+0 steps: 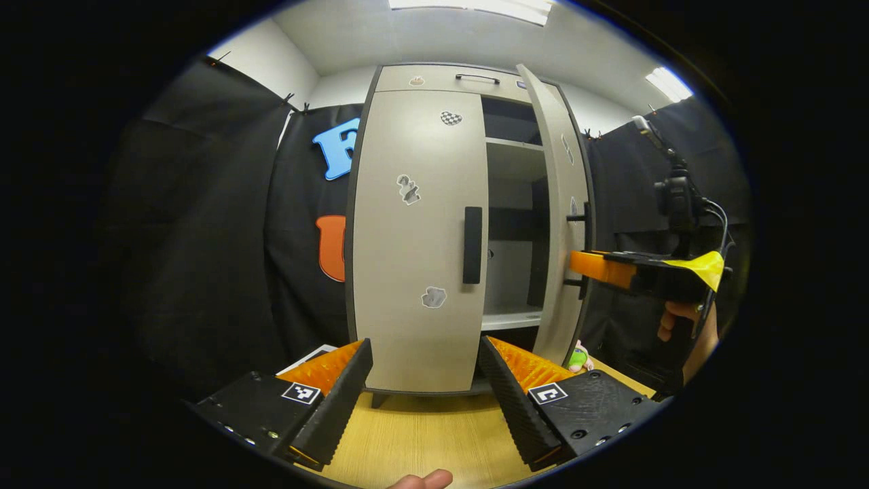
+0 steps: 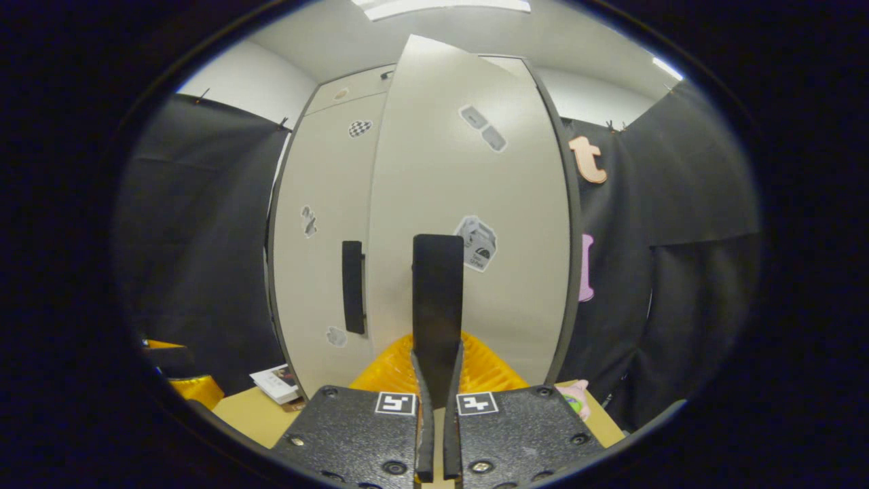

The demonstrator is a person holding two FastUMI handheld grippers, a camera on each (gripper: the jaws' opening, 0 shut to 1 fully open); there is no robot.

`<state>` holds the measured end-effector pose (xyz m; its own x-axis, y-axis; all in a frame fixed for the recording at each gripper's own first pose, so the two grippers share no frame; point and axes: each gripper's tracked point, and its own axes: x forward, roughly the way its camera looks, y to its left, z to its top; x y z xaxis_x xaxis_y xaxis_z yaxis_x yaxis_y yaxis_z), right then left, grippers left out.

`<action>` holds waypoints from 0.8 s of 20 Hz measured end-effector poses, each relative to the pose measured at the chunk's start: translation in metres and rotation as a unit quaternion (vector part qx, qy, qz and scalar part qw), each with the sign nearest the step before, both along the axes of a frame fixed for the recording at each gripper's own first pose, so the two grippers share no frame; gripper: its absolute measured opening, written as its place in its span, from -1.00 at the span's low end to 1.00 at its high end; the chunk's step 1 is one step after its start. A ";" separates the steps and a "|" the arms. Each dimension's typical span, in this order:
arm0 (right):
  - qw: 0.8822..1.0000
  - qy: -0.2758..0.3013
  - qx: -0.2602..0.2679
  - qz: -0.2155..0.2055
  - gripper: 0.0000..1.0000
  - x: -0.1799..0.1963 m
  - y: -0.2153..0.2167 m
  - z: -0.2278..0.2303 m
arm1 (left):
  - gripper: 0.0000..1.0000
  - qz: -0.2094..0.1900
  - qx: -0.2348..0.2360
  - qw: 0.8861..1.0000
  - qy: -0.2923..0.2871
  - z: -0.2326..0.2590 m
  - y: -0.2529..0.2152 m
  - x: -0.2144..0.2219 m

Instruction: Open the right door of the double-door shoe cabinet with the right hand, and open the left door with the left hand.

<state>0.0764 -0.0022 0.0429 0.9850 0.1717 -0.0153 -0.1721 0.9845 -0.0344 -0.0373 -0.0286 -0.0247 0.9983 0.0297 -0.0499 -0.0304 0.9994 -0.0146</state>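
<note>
The right gripper point(image 2: 438, 353) is clamped on the right door's handle point(image 2: 438, 299), that door point(image 1: 560, 204) swung partly out. The left gripper point(image 1: 424, 380) hangs spread before the closed left door point(image 1: 414, 238). Its rigid vertical handle point(image 1: 472, 244) looks the place to grip; the hinged panel should swing lightly.

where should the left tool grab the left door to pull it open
Take the left door by its vertical bar handle near the inner edge. Come straight from the front with the open left tool, fingers either side of the bar. It stands proud of the door and is far from the hinges.
</note>
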 end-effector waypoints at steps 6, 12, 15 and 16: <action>1.000 0.010 -0.012 0.012 -0.83 -0.032 -0.059 0.000 | 0.90 0.009 0.002 1.000 -0.002 0.001 -0.019 0.006; 0.999 0.007 -0.031 -0.018 -0.85 -0.042 -0.107 0.001 | 0.90 0.007 -0.001 1.000 -0.003 0.002 -0.039 0.018; 0.998 0.002 -0.039 -0.047 -0.86 -0.043 -0.134 0.002 | 0.90 0.005 -0.001 1.000 -0.001 0.000 -0.046 0.021; 0.998 0.001 -0.038 -0.057 -0.88 -0.042 -0.145 0.002 | 0.90 0.005 0.000 1.000 -0.001 0.000 -0.048 0.022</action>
<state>0.0344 -0.1467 0.0446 0.9980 0.0576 -0.0252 -0.0600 0.9921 -0.1100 -0.0149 -0.0763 -0.0248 0.9980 0.0398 -0.0486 -0.0405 0.9991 -0.0152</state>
